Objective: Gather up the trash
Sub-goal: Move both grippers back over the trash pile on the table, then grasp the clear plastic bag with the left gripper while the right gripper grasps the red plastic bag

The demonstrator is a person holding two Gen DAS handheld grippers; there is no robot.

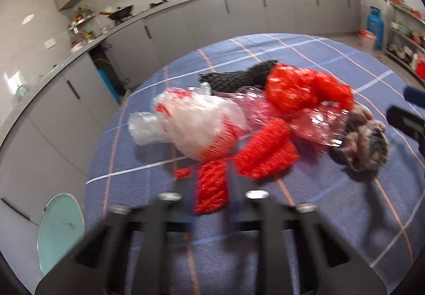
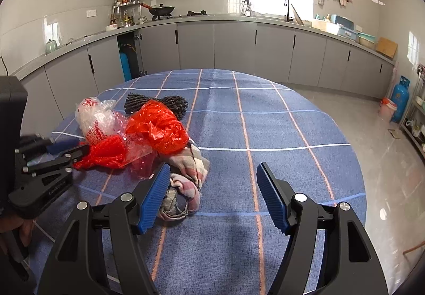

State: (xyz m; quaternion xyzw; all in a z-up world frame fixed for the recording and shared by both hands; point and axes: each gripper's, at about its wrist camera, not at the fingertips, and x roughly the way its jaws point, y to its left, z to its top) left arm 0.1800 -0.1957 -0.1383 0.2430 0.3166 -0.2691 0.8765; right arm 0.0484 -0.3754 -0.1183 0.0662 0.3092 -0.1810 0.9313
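Note:
A heap of trash lies on the blue checked tablecloth [image 2: 265, 122]: a white plastic bag [image 1: 196, 119], a red mesh net [image 1: 265, 151], a red plastic bag [image 2: 156, 125], a black mesh net [image 2: 159, 103] and a crumpled checked cloth [image 2: 186, 183]. My left gripper [image 1: 211, 204] is shut on a strip of the red mesh net [image 2: 106, 154]; the right wrist view shows that gripper [image 2: 79, 155] pinching the net's near end. My right gripper [image 2: 213, 196] stands open just over the table. Its left blue pad [image 2: 156, 196] is beside the checked cloth, which lies partly between the fingers.
The round table's far edge curves in front of grey kitchen cabinets [image 2: 212, 42]. A pale green round seat [image 1: 59, 234] sits low at the table's left. A blue gas cylinder [image 2: 399, 98] and a shelf stand at the right wall. A person's hand [image 2: 16, 228] holds the left gripper.

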